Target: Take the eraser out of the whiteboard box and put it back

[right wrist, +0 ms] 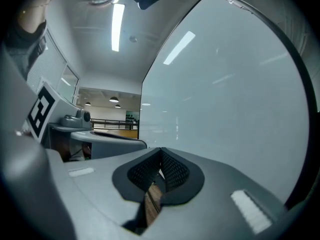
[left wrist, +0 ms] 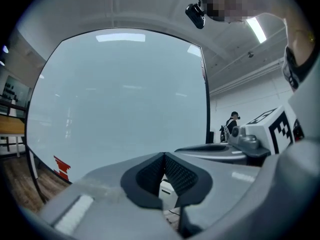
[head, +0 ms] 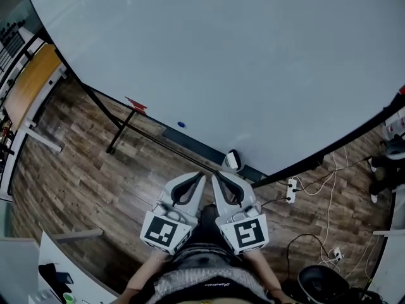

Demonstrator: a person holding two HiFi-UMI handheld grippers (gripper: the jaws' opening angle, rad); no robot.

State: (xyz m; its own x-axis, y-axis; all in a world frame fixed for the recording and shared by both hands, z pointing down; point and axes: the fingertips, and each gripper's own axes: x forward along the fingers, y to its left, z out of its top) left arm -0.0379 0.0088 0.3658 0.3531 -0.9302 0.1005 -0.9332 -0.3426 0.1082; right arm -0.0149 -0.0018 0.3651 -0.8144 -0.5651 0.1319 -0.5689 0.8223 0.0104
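Step in hand: approach, nothing picked up yet. Left claw [head: 201,177] & right claw [head: 214,177] are both pinched shut & empty, tips side by side, pointing at the foot of the whiteboard [head: 240,56]. A small white box [head: 232,161] sits at the board's lower edge, just ahead of the right claw's tip & a bit to its right. It's prob. the whiteboard box, but the view is too coarse to be sure. The eraser shows in no view; I take it to be inside. In the left claw view the box shows low under the shut tips, not touching. Next move, as I judge: one claw opens, closes in on the box & reaches for the eraser.
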